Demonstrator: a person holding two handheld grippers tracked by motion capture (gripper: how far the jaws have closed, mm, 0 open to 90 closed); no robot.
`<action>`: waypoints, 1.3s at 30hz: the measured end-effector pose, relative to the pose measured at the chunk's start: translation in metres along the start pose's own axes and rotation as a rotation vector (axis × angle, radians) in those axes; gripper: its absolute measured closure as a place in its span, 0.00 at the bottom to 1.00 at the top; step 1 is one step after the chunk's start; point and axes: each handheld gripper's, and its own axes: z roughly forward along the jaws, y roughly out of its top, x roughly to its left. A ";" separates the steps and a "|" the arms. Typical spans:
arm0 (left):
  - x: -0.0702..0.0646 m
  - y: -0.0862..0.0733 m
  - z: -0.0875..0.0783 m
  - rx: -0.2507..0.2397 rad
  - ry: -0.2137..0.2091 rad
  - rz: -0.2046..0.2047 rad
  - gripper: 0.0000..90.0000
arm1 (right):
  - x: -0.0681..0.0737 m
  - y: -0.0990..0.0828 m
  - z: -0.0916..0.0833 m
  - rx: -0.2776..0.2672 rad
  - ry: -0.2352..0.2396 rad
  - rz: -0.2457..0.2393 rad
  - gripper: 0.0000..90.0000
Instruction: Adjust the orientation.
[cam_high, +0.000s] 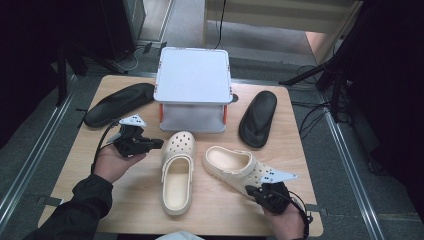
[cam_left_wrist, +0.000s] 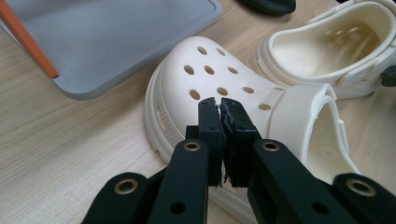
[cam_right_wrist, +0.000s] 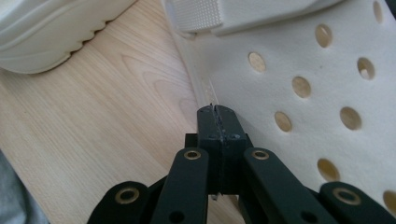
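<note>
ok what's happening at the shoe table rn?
A person works two handheld claws over a pair of cream clogs on the wooden table. The left claw, shut and empty, sits beside the toe of the left clog. The right claw, also shut, is at the holed toe of the right clog; I can't tell if it touches. Neither clog is gripped. A grey two-tier rack stands behind, with a black insole and a black flip-flop on either side.

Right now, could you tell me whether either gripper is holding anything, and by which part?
Nothing is held. The left gripper is shut with nothing between its jaws, in front of the left clog. The right gripper is shut too, at the right clog's edge.
</note>
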 end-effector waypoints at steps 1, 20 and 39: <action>0.000 0.000 0.000 -0.001 0.001 -0.003 0.97 | -0.001 0.000 -0.001 0.002 -0.008 0.003 1.00; 0.002 -0.001 -0.002 0.000 0.013 -0.003 0.97 | -0.051 0.005 -0.010 -0.016 -0.081 0.102 1.00; 0.004 -0.002 -0.004 -0.005 0.011 -0.008 0.98 | 0.001 0.073 0.014 -0.101 0.038 0.081 1.00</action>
